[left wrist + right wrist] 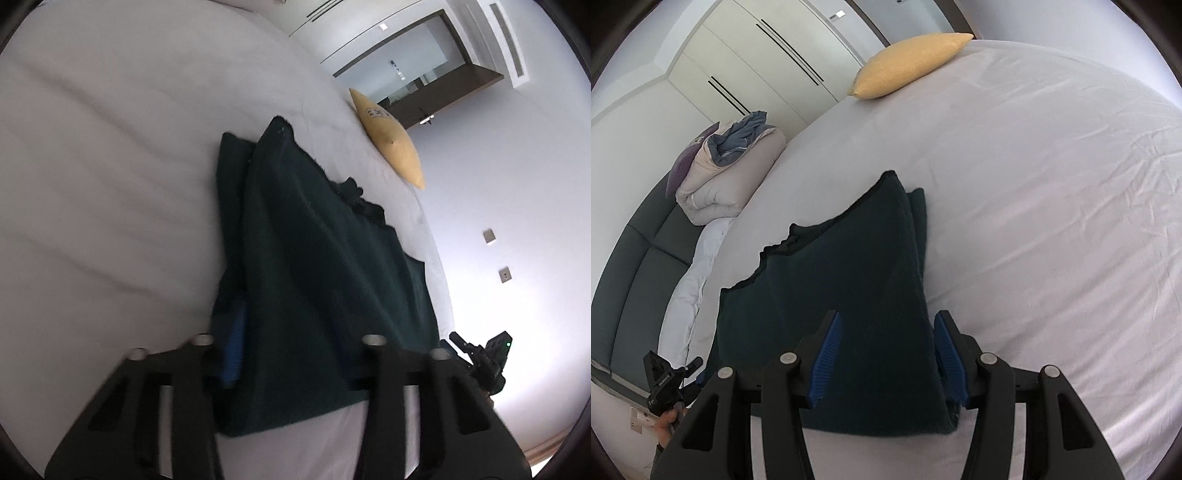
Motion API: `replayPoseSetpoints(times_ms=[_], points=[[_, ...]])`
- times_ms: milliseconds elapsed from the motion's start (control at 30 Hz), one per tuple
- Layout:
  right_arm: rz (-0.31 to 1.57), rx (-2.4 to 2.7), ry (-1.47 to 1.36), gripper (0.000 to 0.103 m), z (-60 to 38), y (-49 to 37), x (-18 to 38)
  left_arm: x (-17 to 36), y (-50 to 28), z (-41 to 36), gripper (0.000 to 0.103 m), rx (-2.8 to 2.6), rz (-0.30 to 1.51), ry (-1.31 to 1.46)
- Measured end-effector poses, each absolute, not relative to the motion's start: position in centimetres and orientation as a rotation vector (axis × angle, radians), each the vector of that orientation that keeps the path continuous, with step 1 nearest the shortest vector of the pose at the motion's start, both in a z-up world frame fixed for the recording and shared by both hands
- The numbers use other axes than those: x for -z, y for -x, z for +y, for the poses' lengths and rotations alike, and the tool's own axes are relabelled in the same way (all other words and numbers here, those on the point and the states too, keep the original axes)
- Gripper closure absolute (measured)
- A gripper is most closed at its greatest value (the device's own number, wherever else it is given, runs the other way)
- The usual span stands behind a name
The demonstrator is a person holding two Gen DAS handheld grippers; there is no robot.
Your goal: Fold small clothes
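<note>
The dark green garment (pixel 849 295) is soft and limp; grip its 6 o'clock hem corners. Right tool (pixel 886 350) stands apart, astride it. Left tool (pixel 291 369): grip undeterminable.

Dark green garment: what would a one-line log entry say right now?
item: dark green garment folded over on white bed | right tool: open, straddling garment | left tool: over garment, grip unclear
</note>
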State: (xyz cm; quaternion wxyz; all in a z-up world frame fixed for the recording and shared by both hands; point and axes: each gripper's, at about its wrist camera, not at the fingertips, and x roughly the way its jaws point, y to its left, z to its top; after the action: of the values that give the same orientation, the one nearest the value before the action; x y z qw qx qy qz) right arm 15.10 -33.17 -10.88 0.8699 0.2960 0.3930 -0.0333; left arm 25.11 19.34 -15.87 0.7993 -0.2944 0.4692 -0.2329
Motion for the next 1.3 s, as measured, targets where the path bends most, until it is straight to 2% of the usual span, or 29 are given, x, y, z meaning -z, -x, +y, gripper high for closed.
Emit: replayPoseSetpoints(times_ms=[67, 300, 367, 833, 900, 1067, 1133, 1233, 1300], points=[[0.829, 0.073, -0.614, 0.047, -33.0, -14.8, 11.2, 15.9, -24.5, 19.5, 0.071, 0.498, 1.008, 0.617], [0.841, 0.089, -0.580, 0.047, -32.3, -14.0, 11.6, 16.5, -23.0, 19.0, 0.094, 0.487, 1.041, 0.535], [0.841, 0.087, -0.574, 0.047, -32.2, -13.9, 11.6, 16.8, -22.9, 19.3, 0.096, 0.478, 1.038, 0.546], [0.849, 0.100, -0.474, 0.048, -31.5, -13.1, 11.8, 16.9, -21.6, 19.4, 0.099, 0.460, 1.021, 0.522], [0.858, 0.100, -0.440, 0.052, -31.1, -13.4, 11.9, 16.9, -21.2, 19.6, 0.099, 0.458, 1.018, 0.522], [0.884, 0.106, -0.435, 0.075, -31.4, -13.9, 12.6, 16.9, -20.7, 19.9, 0.099, 0.457, 1.017, 0.526], [0.886, 0.105, -0.434, 0.079, -31.5, -13.8, 12.6, 17.0, -20.5, 20.0, 0.099, 0.457, 1.018, 0.523], [0.892, 0.113, -0.419, 0.092, -31.5, -13.8, 12.7, 17.1, -20.5, 20.1, 0.099, 0.455, 1.019, 0.529], [0.897, 0.116, -0.409, 0.094, -31.5, -13.7, 12.6, 17.1, -20.4, 20.0, 0.099, 0.454, 1.019, 0.531]])
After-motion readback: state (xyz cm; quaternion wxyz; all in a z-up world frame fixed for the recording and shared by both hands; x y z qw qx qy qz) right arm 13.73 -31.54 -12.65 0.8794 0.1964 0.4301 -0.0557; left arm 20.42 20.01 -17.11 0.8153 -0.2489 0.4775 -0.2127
